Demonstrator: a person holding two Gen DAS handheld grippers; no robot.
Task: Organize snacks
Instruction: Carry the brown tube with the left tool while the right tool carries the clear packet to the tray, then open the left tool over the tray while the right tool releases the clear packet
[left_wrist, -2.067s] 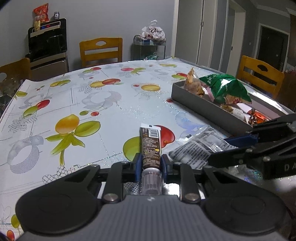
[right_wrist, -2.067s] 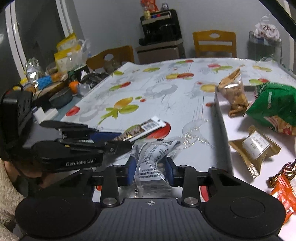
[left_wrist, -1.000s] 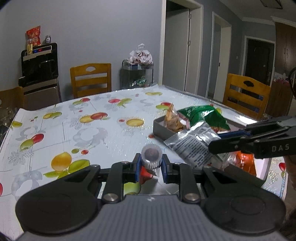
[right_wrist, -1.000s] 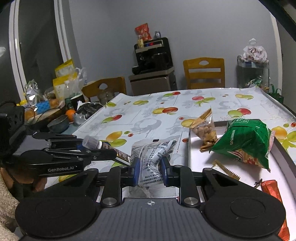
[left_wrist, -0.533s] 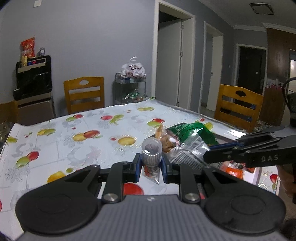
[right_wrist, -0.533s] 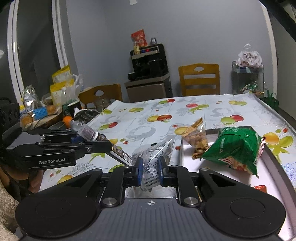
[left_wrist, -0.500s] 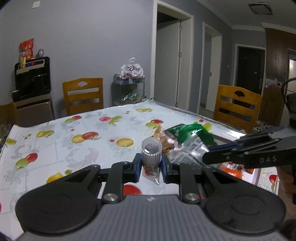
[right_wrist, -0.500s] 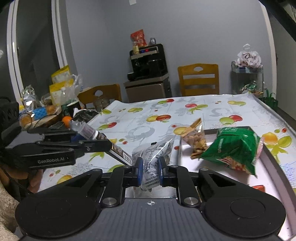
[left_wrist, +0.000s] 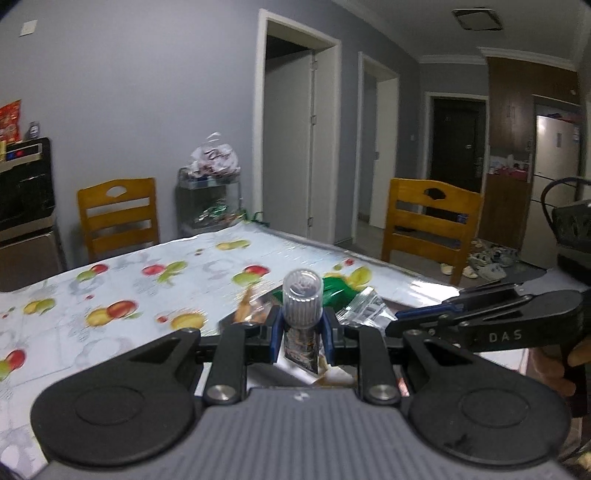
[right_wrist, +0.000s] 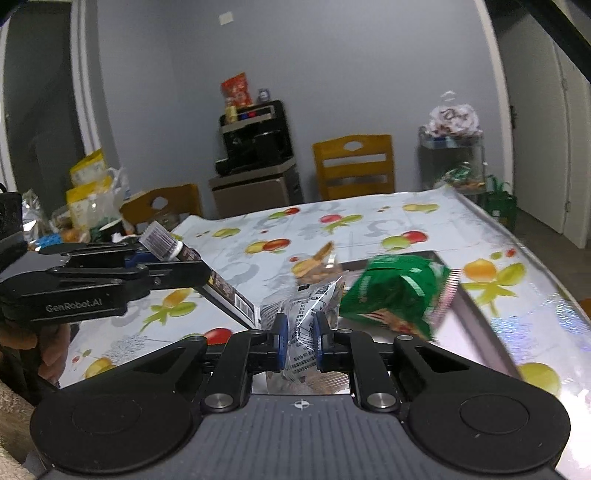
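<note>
Two snacks aloft over the desk (right_wrist: 369, 229): left gripper (left_wrist: 301, 334) pinching a capped tube (left_wrist: 300, 306) below its cap, likely stiff, slick; right gripper (right_wrist: 300, 338) clamped on a crinkly clear packet (right_wrist: 308, 306), likely light, crushable, above the tray (right_wrist: 476, 325).
</note>
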